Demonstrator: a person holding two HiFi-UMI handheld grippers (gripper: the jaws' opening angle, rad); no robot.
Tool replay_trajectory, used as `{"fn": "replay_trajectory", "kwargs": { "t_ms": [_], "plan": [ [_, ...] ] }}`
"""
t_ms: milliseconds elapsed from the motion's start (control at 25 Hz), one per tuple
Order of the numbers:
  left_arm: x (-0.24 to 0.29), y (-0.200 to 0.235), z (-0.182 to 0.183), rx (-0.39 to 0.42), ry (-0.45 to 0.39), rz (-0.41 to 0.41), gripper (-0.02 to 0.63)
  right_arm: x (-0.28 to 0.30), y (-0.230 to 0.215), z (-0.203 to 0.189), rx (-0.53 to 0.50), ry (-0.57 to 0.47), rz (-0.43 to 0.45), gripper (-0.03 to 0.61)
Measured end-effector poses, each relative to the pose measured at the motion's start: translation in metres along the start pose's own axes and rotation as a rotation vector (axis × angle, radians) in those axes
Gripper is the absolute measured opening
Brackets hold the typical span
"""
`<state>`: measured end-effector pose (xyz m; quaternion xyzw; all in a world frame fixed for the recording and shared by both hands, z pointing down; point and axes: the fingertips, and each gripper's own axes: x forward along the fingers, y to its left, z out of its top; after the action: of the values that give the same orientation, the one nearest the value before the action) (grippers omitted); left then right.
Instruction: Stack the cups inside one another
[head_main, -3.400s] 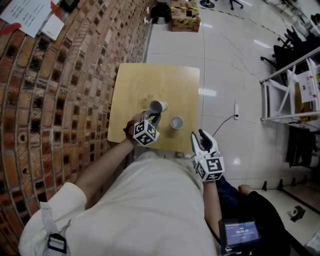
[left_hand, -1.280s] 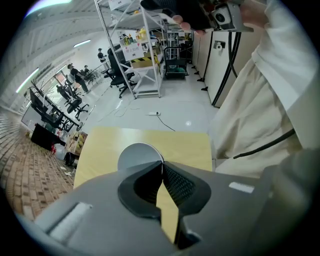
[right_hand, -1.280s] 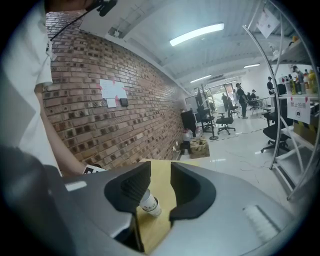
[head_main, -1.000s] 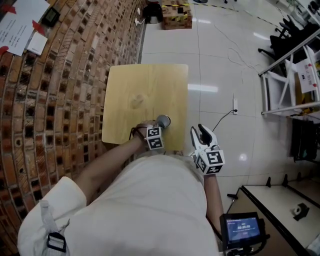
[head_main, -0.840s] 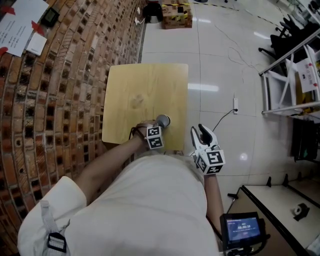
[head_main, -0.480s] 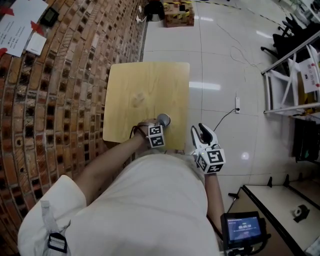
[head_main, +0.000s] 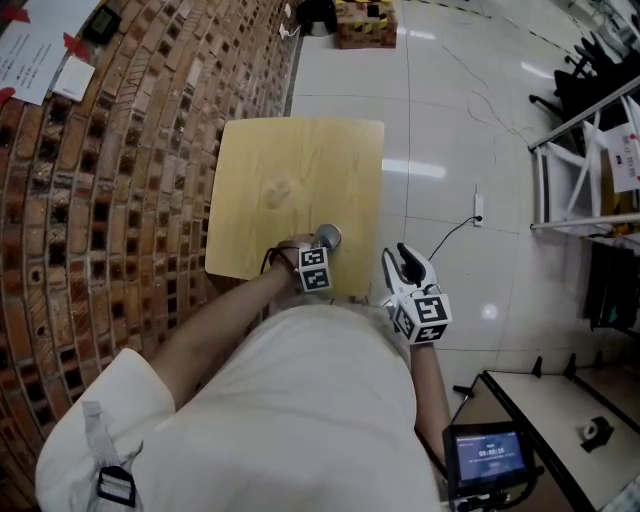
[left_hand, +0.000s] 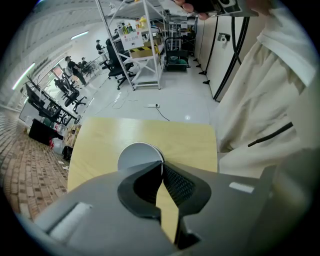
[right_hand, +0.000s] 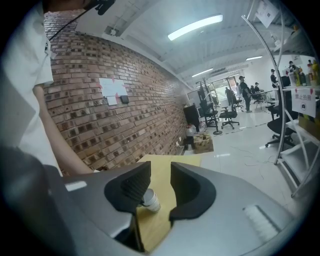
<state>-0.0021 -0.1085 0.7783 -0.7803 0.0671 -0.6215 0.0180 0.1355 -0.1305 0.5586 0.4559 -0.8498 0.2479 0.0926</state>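
On the yellow wooden table, near its front edge, stands a white paper cup; from the side its rim looks doubled, like one cup nested in another. My left gripper points steeply down onto it. Its jaws are shut on the cup's thin rim, and the grey inside of the cup shows just beyond them. My right gripper hovers off the table's front right corner. It is open, with nothing between its fingers.
A brick wall runs along the table's left side. White tiled floor lies to the right, with a power strip and cable and a white metal rack. A cardboard box sits beyond the table. The person's white shirt is against the front edge.
Over three seconds ago the left gripper held a tilted cup beside a second standing cup; now only one cup stack shows, under the left gripper. In the last second nothing visibly moved.
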Motion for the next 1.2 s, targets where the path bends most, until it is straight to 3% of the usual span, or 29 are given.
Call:
{"fn": "replay_trajectory", "kwargs": {
  "t_ms": [360,640,840,1040,1200],
  "plan": [
    [0.007,0.006,-0.011,-0.079,0.009,0.021,0.031,-0.003,-0.003,-0.002,-0.01,0.011,0.012,0.115],
    [0.002,0.01,-0.007,-0.162,-0.03,0.007,0.158,-0.006,-0.006,-0.004,-0.016,0.023,0.027,0.112],
    [-0.01,0.011,0.001,-0.259,-0.08,0.004,0.2,-0.002,-0.005,-0.004,-0.03,0.037,0.057,0.112],
    [-0.031,0.021,0.006,-0.355,-0.139,0.063,0.238,0.007,-0.001,0.003,-0.061,0.053,0.1,0.112],
    [-0.064,0.034,0.007,-0.465,-0.234,0.129,0.236,0.019,0.006,0.009,-0.095,0.067,0.137,0.112]
  ]
}}
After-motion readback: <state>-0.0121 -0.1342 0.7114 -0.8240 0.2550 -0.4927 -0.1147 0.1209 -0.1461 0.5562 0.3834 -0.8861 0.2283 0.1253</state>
